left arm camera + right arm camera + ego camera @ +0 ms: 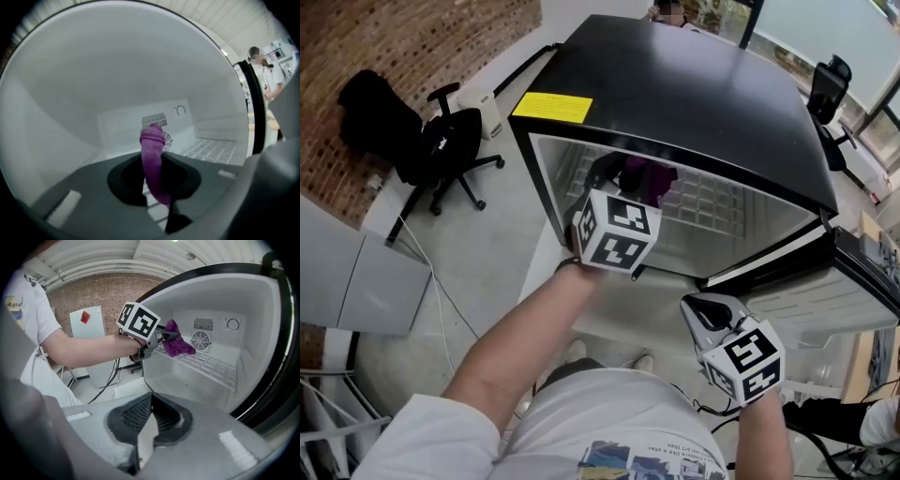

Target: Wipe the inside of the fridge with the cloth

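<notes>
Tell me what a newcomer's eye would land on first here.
The purple cloth stands out most. It is pinched in the left gripper and held inside the white cavity of the open black fridge, at the level of its wire shelf. Next comes the bright yellow label on the fridge's top. The right gripper hangs outside, below the opening, jaws together on nothing.

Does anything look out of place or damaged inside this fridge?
Nothing stands out: the fridge looks bare inside, its wire shelf sits in place, and the purple cloth is clamped in the left gripper.
</notes>
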{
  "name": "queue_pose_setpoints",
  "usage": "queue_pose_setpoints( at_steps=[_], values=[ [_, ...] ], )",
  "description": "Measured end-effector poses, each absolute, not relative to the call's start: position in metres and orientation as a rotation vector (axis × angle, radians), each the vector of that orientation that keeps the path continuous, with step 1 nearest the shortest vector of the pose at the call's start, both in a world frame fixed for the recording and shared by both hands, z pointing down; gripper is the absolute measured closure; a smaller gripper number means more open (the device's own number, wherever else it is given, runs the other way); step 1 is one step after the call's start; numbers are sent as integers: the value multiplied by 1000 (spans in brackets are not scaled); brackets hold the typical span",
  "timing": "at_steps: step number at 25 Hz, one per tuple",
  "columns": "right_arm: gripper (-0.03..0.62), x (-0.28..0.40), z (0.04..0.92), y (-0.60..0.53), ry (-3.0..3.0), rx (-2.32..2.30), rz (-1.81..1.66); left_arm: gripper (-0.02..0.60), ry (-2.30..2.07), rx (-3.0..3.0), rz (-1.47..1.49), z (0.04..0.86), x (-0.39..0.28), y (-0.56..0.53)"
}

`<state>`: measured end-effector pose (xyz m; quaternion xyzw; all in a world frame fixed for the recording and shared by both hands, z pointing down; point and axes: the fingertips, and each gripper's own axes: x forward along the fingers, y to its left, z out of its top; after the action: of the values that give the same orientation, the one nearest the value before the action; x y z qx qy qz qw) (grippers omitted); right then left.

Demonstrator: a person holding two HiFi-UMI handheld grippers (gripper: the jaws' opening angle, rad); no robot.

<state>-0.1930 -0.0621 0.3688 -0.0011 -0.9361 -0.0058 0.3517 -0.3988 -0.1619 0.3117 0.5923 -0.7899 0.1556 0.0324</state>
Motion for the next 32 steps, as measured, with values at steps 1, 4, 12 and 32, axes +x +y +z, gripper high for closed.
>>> queue_pose_setpoints(
  at_steps=[1, 4, 12, 32],
  values=[
    [591, -195, 369, -60, -2421, -9, -19, 514, -2441, 1810, 481, 312, -403, -158],
    [591, -202, 370, -54, -2418, -29, -31, 514, -2471, 1778, 486, 312, -412, -145],
    [591, -213, 370, -39, -2398, -66, -54, 514, -2501, 1758, 486, 307, -417, -120],
    [591, -222, 380, -26, -2373, -77, -22, 514, -2557, 1796, 460, 280, -411, -70]
  ],
)
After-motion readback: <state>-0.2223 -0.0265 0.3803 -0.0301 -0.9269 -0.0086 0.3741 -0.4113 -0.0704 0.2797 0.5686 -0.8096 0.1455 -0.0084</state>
